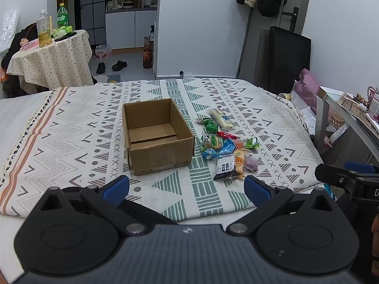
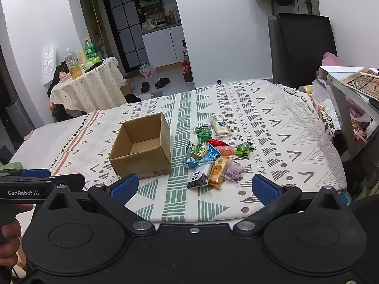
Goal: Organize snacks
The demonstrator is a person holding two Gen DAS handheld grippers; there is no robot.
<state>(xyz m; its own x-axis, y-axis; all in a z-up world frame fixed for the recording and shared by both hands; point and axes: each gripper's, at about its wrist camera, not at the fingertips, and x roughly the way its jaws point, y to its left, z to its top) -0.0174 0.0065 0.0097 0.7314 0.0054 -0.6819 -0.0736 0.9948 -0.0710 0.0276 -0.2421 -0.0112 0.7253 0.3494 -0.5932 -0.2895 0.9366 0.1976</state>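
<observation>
I note the loose heap of small wrapped snacks [image 1: 225,145] lying on the patterned bedspread [image 1: 272,127], just to the right of the open brown cardboard box [image 1: 157,137]; the nearest packets are close to the box wall but apart from it. The box stands upright, flaps open, and I see only bare cardboard inside. In the heap I can make out a black packet with white lettering [image 2: 200,176] at the near edge, an orange packet [image 2: 218,170] touching it, a purple one [image 2: 233,170] beside that, blue and green wrappers in the middle, and a long white packet [image 2: 221,125] at the far end.

My left gripper [image 1: 187,185] hangs over the near edge of the bedspread, its blue-padded fingers [image 1: 116,187] spread wide with nothing between them. My right gripper [image 2: 195,188] is likewise spread wide and holding nothing, short of the heap.

Beyond the bed stands a round table under a dotted cloth [image 1: 51,59], with bottles on it.
</observation>
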